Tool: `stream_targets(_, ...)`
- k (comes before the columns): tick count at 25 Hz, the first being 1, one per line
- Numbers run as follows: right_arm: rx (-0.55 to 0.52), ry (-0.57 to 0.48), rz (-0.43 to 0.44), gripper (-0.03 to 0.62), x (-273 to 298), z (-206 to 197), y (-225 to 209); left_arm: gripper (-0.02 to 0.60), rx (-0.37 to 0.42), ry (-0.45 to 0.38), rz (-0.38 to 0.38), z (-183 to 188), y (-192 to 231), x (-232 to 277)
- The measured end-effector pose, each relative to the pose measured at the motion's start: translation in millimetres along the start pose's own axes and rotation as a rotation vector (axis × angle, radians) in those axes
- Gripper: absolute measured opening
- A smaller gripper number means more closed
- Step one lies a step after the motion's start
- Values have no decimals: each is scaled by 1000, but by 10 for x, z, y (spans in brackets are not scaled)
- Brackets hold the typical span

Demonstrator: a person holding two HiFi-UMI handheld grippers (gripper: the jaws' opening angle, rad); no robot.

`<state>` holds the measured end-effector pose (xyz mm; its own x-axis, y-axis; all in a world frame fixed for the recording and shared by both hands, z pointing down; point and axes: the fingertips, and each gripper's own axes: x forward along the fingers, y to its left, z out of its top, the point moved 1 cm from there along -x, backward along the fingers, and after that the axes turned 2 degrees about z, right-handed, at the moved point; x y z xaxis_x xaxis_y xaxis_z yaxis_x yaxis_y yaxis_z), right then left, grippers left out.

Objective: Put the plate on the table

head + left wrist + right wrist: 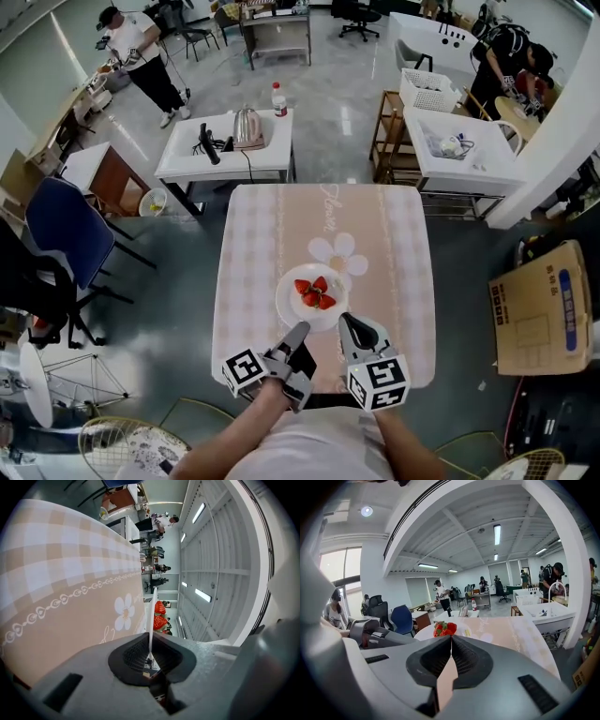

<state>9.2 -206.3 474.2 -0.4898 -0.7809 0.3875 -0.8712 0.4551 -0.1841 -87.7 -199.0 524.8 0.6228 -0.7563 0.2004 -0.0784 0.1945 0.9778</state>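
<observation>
Evidently the left gripper (298,330) had its jaws pinched on the near rim of the white plate (289,305), whose thin edge ran straight out from between the pads in the left gripper view (153,605). Three strawberries (314,292) sat on the plate just beyond that gripper's tips. Just beside it, the right gripper (345,321) had its jaws pressed together at the tips with nothing visible between them. The plate (423,633) and the strawberries (445,628) lay just ahead of it and slightly to its left. The plate was over the checked table (394,244) ahead of both grippers. I could not tell whether it rested there or hung just above.
</observation>
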Motion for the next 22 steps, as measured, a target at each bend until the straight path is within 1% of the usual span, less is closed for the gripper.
stream_targets(6, 51, 20, 11, 5, 136, -113, -229, 18, 22, -10, 54, 76, 204, 219)
stream_targets(11, 97, 33, 38, 5, 248, -207, -330, 18, 48, 23, 69, 65, 338, 423)
stream_targets(22, 129, 112, 91, 5, 470, -458, -453, 18, 22, 33, 72, 50, 592, 718)
